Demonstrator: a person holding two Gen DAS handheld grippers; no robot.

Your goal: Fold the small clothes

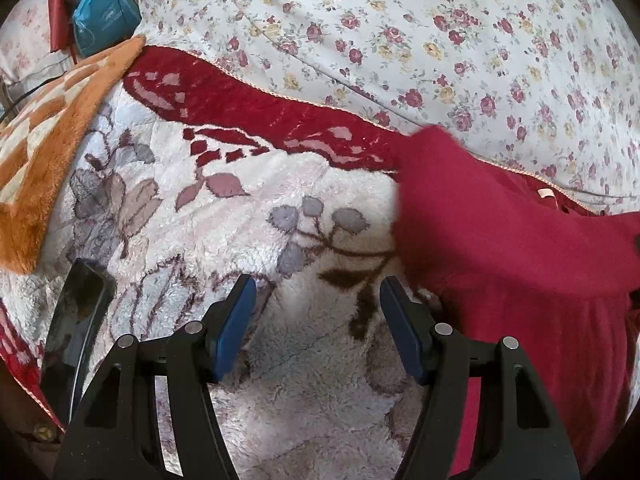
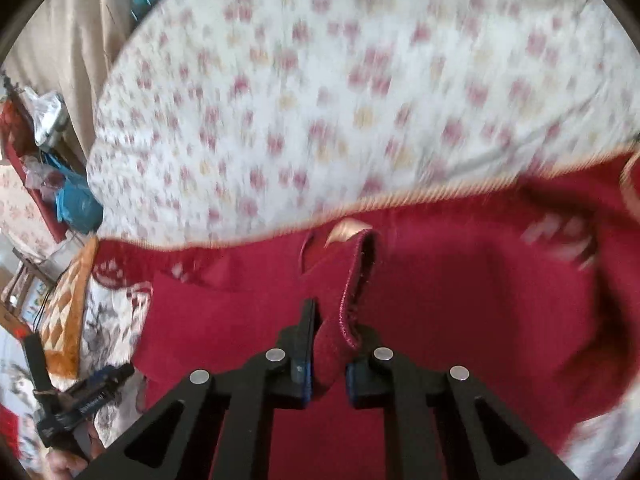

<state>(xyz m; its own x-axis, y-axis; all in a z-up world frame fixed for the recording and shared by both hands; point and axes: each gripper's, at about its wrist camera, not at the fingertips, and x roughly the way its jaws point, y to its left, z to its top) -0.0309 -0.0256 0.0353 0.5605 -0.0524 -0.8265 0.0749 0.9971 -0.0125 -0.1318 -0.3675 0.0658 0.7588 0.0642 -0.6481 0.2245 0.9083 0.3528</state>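
A dark red garment (image 1: pixel 512 248) lies on a fluffy white and red floral blanket (image 1: pixel 248 216), at the right of the left wrist view. My left gripper (image 1: pixel 318 292) is open and empty over the blanket, just left of the garment's edge. In the blurred right wrist view my right gripper (image 2: pixel 334 332) is shut on a hemmed edge of the red garment (image 2: pixel 348 280) and lifts it above the rest of the cloth (image 2: pixel 460 304). A small tag (image 2: pixel 346 231) shows near the lifted edge.
A floral quilt (image 1: pixel 400 24) fills the back. An orange checked towel (image 1: pixel 44 140) lies at the left. A black phone (image 1: pixel 74 320) rests on the blanket at lower left. A blue bag (image 1: pixel 102 12) sits at the far left. The left gripper (image 2: pixel 72 404) shows in the right wrist view.
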